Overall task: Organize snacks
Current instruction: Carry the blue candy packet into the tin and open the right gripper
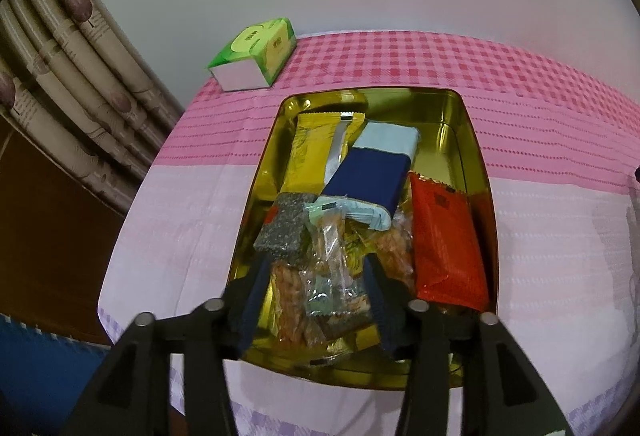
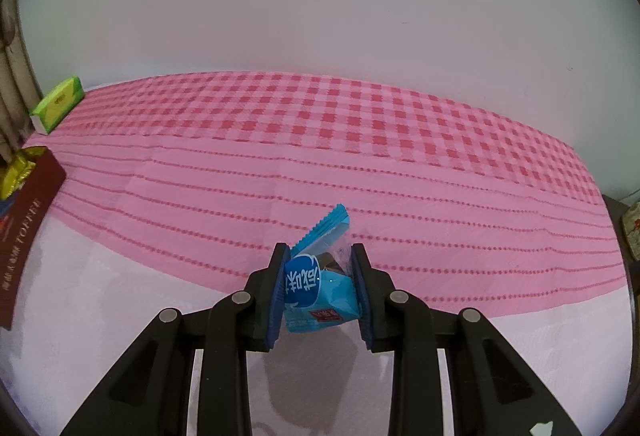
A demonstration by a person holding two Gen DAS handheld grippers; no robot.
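- Right gripper (image 2: 319,286): clamped on blue snack packet (image 2: 318,294), held above the tabletop (image 2: 360,163).
- Left gripper (image 1: 316,286): fingers apart, over the clear snack packets (image 1: 326,276) inside gold tin (image 1: 472,139).

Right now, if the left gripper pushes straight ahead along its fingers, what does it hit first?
Most likely the clear snack packets lying between the open fingers of the left gripper, at the near end of the gold tin. Beyond them sits the dark seeded bar. Depth is hard to judge through the fisheye.
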